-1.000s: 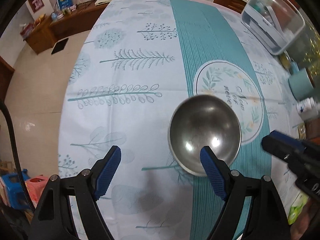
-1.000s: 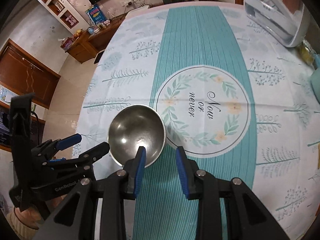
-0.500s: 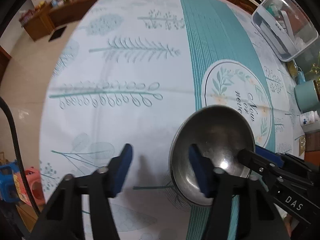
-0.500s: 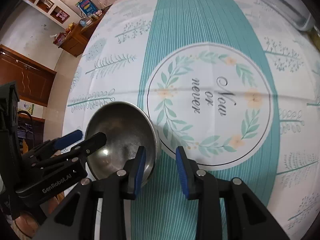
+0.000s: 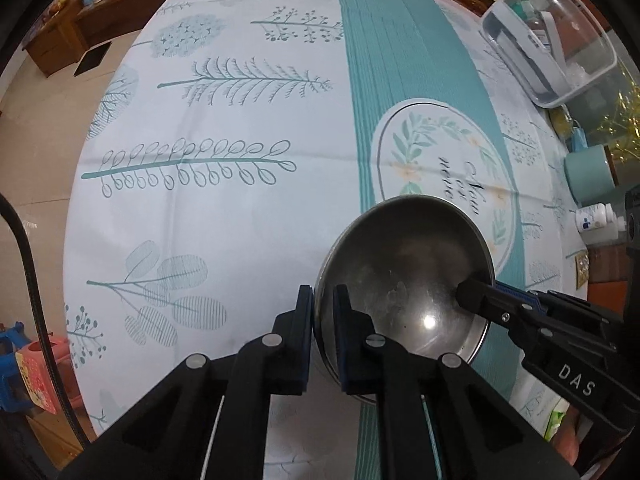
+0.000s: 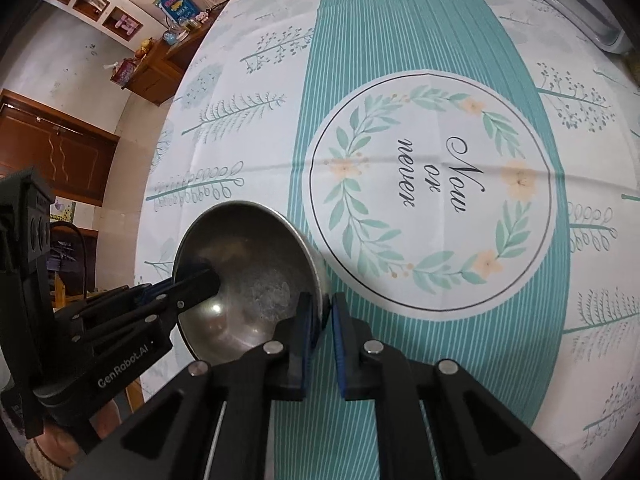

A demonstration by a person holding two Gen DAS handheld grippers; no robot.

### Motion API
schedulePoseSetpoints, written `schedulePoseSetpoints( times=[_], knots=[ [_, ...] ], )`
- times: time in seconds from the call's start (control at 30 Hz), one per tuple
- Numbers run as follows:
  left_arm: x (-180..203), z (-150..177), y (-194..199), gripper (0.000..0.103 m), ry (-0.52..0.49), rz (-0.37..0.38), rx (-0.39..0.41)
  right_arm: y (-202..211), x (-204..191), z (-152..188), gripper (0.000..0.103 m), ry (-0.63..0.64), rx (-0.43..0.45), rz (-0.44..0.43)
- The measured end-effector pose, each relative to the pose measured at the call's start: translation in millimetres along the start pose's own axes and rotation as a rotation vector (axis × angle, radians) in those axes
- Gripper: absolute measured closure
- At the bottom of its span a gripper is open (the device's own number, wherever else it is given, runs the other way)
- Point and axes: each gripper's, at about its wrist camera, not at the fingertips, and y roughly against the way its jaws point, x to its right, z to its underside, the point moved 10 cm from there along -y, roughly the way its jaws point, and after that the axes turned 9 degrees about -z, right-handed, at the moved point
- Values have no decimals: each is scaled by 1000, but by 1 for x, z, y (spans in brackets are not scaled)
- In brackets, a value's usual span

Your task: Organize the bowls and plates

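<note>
Left gripper: blue-padded black fingers drawn close, pinching the left rim of the bowl, one finger outside the wall, one inside. Right gripper: fingers likewise nearly together, clamped across the bowl's right rim, inner pad against the inside wall, outer pad on the outside. Each tool shows in the other's view as a black bar reaching over the opposite rim. Bowl is round, deep, thin-walled steel, dull grey inside with smudged patches and one bright glint low in the basin; it sits at the near edge of the table, left of centre, and looks tilted, though whether its base touches the cloth cannot be told. Tablecloth is smooth, pale, faintly creased in folds, printed with grey-green trees and leaves; a ribbed teal stripe runs near to far down the middle. Just beyond the bowl, on the stripe, a white printed circle with a leaf-and-flower wreath and script reading "Now or never". Far right: a teal cup, a small white bottle near it, and farther off a clear lidded plastic box with rounded corners.
</note>
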Motion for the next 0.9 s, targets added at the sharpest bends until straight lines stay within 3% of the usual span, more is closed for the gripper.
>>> schedulePoseSetpoints(
  times=[0.23,0.43,0.6,0.9],
  knots=[
    [7,16,51,95,-77,-10,49,34,-13,12,96,8,31,-12],
    [14,49,97,95,-121,1,83,71,-33,34,96,31,75,-16],
    [14,94,127,94,-143,13,89,97,-51,68,95,59,105,1],
    [0,174,161,92,-183,39,75,115,-74,154,95,90,86,-20]
  ],
)
